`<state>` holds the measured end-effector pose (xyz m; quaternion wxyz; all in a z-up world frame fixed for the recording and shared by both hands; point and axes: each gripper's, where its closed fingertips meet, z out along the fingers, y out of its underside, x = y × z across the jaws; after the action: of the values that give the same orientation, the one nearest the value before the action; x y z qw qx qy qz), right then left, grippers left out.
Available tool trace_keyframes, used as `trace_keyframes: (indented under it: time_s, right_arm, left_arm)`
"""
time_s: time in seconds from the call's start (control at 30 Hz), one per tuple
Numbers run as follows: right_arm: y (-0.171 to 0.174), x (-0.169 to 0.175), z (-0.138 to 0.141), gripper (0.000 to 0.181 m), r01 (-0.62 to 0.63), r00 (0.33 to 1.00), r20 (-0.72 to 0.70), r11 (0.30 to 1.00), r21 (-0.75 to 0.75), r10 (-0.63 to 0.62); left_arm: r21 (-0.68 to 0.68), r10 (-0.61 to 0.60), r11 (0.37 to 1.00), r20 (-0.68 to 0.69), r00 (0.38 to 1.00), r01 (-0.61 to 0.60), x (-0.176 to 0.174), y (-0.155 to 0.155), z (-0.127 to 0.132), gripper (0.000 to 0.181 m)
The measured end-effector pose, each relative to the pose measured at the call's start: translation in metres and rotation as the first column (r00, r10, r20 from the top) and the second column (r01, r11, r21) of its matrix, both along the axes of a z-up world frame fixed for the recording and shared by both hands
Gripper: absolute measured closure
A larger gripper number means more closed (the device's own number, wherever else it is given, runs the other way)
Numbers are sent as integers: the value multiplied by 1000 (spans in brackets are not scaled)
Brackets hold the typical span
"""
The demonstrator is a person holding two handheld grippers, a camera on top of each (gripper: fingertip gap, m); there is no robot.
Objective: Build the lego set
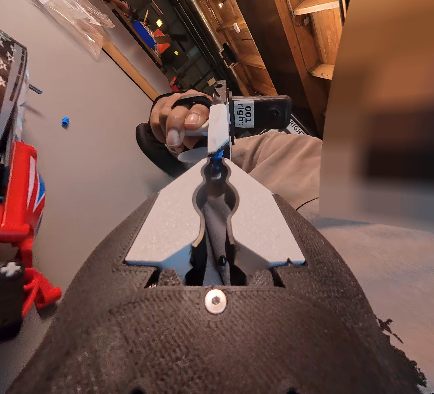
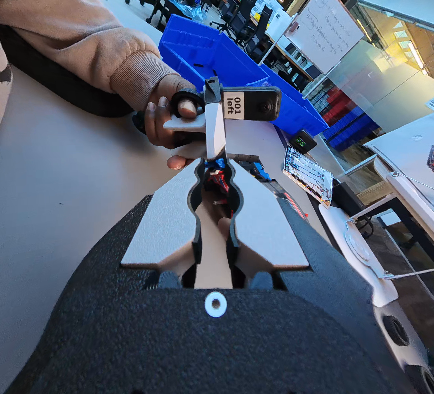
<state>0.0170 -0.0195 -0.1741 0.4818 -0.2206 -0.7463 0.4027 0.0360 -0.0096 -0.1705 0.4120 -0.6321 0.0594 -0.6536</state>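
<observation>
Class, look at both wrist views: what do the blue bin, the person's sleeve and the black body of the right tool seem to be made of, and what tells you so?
Blue bin: likely rigid moulded plastic, smooth with a slight sheen, ribbed walls.
Sleeve: soft tan knit fabric, probably fleece, judging by the ribbed cuff and folds.
Right tool body: apparently 3D-printed plastic, matte black with a grainy texture.

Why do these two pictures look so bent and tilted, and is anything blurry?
Both views are wide-angle, so edges bow and the room leans. Left wrist view: warm, dim light; the red model at the left edge is soft. Right wrist view: cooler daylight; the blue bin is sharp, the near gripper body grainy.
</observation>
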Motion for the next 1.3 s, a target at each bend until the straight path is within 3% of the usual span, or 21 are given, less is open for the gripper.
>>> trace_keyframes:
  time_s: [0.1, 0.23, 0.63, 1.0, 1.13, 1.3]
  right_arm:
    - [6, -2, -6, 167, 8, 1000, 4, 999, -53, -8]
    - [20, -8, -24, 166, 54, 998, 38, 998, -43, -52]
    - [29, -18, -33, 169, 96, 992, 100, 973, -211, -76]
    - [29, -18, -25, 171, 53, 996, 87, 933, -356, -23]
    - [33, -15, 3, 172, 4, 991, 129, 937, -349, 44]
    - [67, -34, 94, 168, 16, 978, 208, 978, -208, 28]
  left_arm:
    - [36, 85, 996, -123, 989, -82, -2, 6, -7, 177]
    - [98, 223, 974, -305, 926, -202, -11, 16, -19, 176]
    - [150, 372, 928, -409, 833, -340, -28, 23, -22, 176]
    - [253, 463, 884, -362, 809, -393, -34, 25, -11, 176]
    - [275, 464, 880, -324, 824, -388, -31, 28, -6, 176]
    - [304, 470, 875, -345, 812, -377, -27, 26, -6, 176]
